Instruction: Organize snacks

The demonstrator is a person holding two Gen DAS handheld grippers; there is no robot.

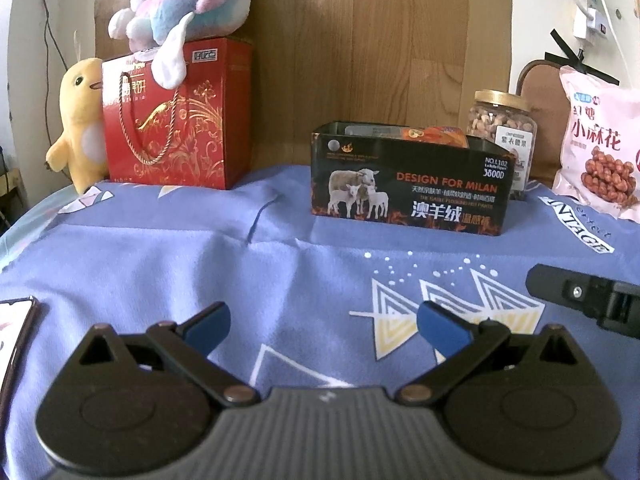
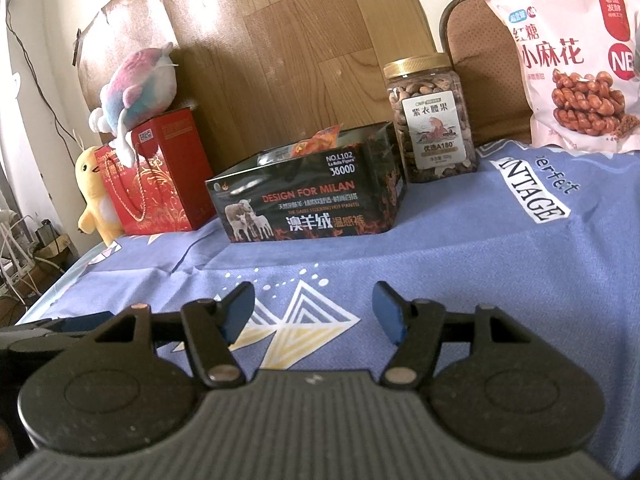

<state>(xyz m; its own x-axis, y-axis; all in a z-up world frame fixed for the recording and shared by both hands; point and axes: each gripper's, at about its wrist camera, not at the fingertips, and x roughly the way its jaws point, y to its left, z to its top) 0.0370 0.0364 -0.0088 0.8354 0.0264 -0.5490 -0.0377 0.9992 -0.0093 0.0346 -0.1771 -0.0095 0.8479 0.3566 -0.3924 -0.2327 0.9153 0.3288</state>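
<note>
The right gripper (image 2: 313, 312), open and empty like the left gripper (image 1: 323, 326), is nearer the jar (image 2: 432, 120), which stands upright far-right of it beside the box (image 2: 304, 196).

The left gripper (image 1: 323, 326) hung open over the blue cloth (image 1: 160, 248), facing the black tin (image 1: 408, 188) beside the nut jar (image 1: 504, 132).

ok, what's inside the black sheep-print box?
Inside the black box, an orange snack packet pokes above the rim beside something silvery-grey. The walls hide everything lower down.
</note>
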